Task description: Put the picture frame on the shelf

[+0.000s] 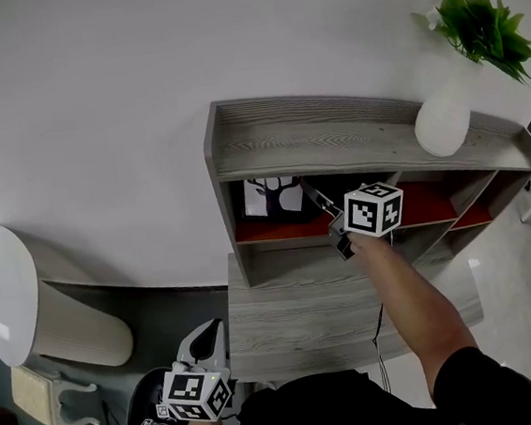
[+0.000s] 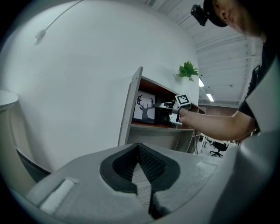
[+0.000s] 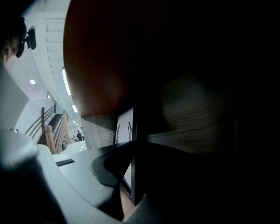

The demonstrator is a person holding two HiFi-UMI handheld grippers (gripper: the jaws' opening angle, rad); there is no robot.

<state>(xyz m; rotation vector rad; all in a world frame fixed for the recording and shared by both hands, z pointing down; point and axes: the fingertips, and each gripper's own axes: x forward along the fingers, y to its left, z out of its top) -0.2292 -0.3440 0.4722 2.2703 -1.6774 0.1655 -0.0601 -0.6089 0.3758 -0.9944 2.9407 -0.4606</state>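
My right gripper (image 1: 319, 201) reaches into the left-end compartment of the shelf (image 1: 315, 140). Its jaws are clamped on the right edge of the picture frame (image 1: 272, 199). In the right gripper view the frame's black border (image 3: 135, 166) runs straight up between my two jaws (image 3: 133, 175). The white print with dark antlers shows just to the left of it.

The frame stands upright on the red-lined bottom board of that compartment, close to the shelf's left wall, with its picture facing outward. From the left gripper view the deer silhouette on the frame (image 2: 145, 108) is plain. My right gripper (image 2: 168, 111) sits just beside it on its right.

My left gripper (image 1: 206, 338) hangs low, off the front left corner of the grey wooden surface (image 1: 305, 316) and well apart from the shelf. Its jaws (image 2: 142, 175) are pressed together with nothing between them.

A white vase (image 1: 444, 117) stands on the top board of the shelf toward its right end, with a green plant (image 1: 482, 28) in it. A white rounded object (image 1: 10, 290) sits on the floor to the left of the surface, against the wall; I cannot tell what it is.
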